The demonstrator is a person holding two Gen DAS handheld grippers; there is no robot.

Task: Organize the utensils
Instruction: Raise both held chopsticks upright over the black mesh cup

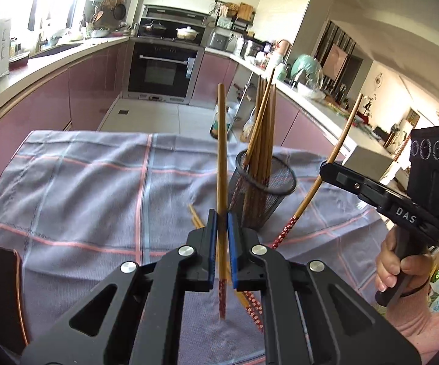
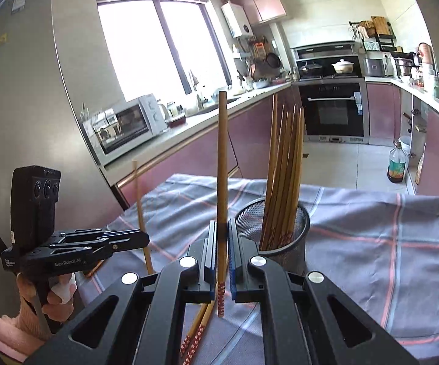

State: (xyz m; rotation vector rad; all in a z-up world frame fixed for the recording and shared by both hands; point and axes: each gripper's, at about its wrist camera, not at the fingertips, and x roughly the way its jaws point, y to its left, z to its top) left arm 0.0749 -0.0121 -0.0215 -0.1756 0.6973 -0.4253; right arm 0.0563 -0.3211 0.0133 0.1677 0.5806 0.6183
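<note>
My left gripper is shut on a brown chopstick that stands upright, its red patterned end hanging below the blue pads. My right gripper is shut the same way on another upright chopstick. A black mesh cup with several chopsticks stands on the checked cloth just right of each gripper. The left wrist view shows the right gripper with its chopstick. The right wrist view shows the left gripper. Loose chopsticks lie on the cloth below.
A dark curved object sits at the cloth's near left edge. A bottle stands on the floor beyond the table. Pink cabinets, a microwave and an oven line the kitchen behind.
</note>
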